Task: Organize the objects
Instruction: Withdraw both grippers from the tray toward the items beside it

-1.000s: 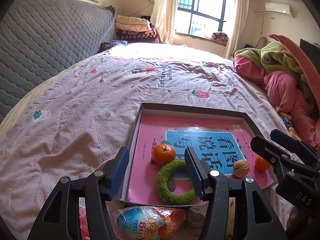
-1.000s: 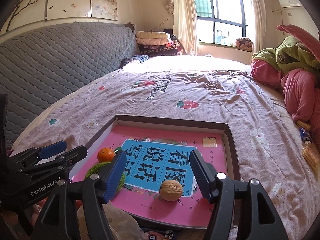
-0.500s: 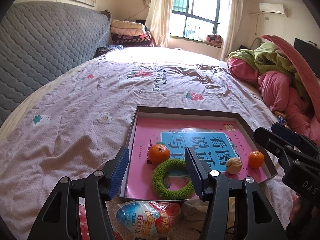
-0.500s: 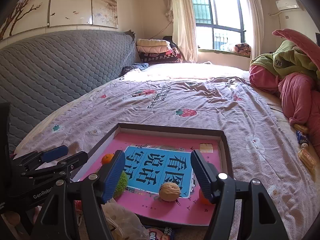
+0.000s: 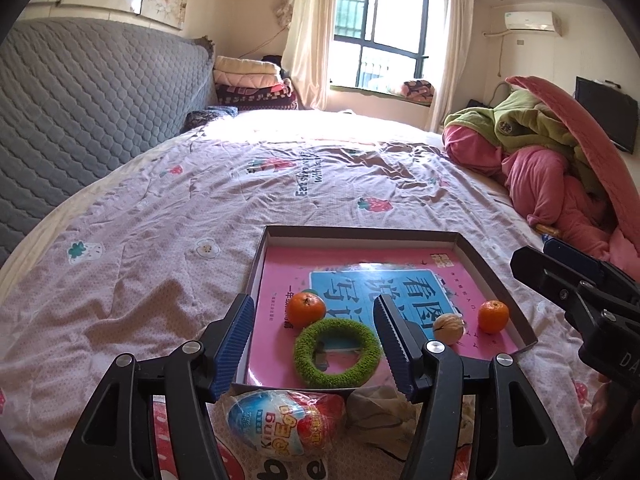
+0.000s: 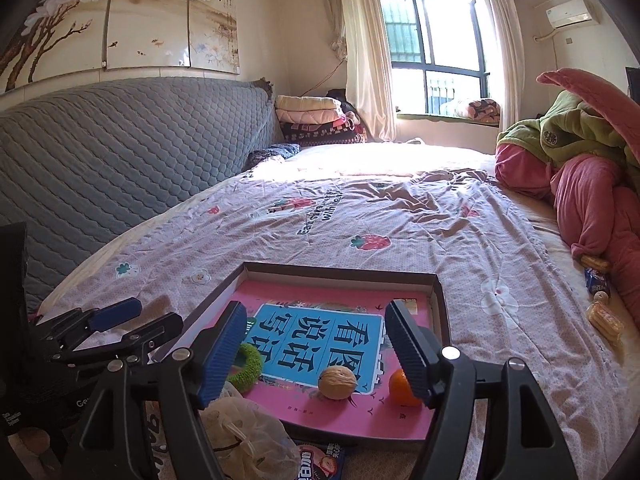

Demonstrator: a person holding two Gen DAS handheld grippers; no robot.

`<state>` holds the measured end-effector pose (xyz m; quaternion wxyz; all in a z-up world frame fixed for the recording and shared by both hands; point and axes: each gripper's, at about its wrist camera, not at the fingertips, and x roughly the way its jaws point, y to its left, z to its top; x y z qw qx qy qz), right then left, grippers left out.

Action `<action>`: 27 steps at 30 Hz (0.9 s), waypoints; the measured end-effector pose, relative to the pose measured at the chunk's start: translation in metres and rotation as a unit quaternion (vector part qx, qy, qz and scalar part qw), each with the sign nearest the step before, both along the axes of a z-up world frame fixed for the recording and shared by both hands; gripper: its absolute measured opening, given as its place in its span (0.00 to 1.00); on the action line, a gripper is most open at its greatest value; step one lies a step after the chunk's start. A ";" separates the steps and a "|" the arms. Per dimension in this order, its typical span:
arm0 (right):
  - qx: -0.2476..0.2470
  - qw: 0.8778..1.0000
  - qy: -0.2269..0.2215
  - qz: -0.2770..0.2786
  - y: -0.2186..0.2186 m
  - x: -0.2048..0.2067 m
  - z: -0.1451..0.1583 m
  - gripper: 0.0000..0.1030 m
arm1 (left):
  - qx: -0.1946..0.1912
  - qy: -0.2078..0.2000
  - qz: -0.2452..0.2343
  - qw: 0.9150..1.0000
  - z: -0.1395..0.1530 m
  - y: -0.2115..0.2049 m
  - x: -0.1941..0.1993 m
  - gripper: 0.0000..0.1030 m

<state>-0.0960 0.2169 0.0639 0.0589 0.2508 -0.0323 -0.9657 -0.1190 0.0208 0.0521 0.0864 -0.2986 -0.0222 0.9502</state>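
Tray rim near bed edge, bare bedspread beyond, left gripper and right gripper both spread, empty.

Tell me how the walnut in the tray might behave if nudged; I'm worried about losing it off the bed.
The walnut looks round and hard, so it would probably roll on the smooth pink book cover. The tray has raised walls, which should likely stop it. Its ridged shell may give the open right gripper some grip, though it could squirt out if pinched off-centre.
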 end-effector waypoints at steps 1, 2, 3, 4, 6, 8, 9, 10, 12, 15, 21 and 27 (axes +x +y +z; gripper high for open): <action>0.000 1.000 0.002 0.002 0.000 0.002 0.001 0.69 | 0.000 -0.001 -0.002 1.000 0.000 0.001 0.001 0.62; 0.000 1.000 0.004 0.003 -0.001 0.005 0.002 0.69 | 0.001 0.000 -0.003 1.000 0.000 0.001 0.002 0.62; 0.001 1.000 0.006 0.005 -0.002 0.007 0.003 0.69 | 0.002 0.001 -0.004 1.000 0.000 0.001 0.003 0.62; 0.002 1.000 0.008 0.007 -0.002 0.010 0.003 0.69 | 0.002 0.002 -0.005 1.000 0.000 0.001 0.004 0.62; 0.003 1.000 0.010 0.008 -0.001 0.013 0.004 0.69 | 0.004 0.003 -0.009 1.000 0.000 0.002 0.006 0.62; 0.001 1.000 0.012 0.010 0.000 0.016 0.005 0.70 | 0.006 0.003 -0.011 1.000 0.000 0.003 0.006 0.62; 0.000 1.000 0.011 0.011 0.001 0.016 0.005 0.70 | 0.009 0.003 -0.012 1.000 0.000 0.003 0.007 0.62; -0.001 1.000 0.011 0.010 0.002 0.017 0.005 0.70 | 0.012 0.002 -0.013 1.000 0.000 0.003 0.007 0.62; -0.002 1.000 0.010 0.009 0.005 0.020 0.005 0.70 | 0.017 0.002 -0.016 1.000 0.001 0.003 0.009 0.62; -0.004 1.000 0.011 0.010 0.008 0.023 0.005 0.70 | 0.016 0.006 -0.018 1.000 0.001 0.005 0.011 0.62; -0.004 1.000 0.010 0.019 0.010 0.034 0.004 0.70 | 0.017 0.006 -0.034 0.999 0.000 0.010 0.014 0.63; -0.016 0.999 0.005 0.039 0.012 0.044 0.003 0.70 | 0.009 0.011 -0.053 0.998 -0.001 0.020 0.022 0.63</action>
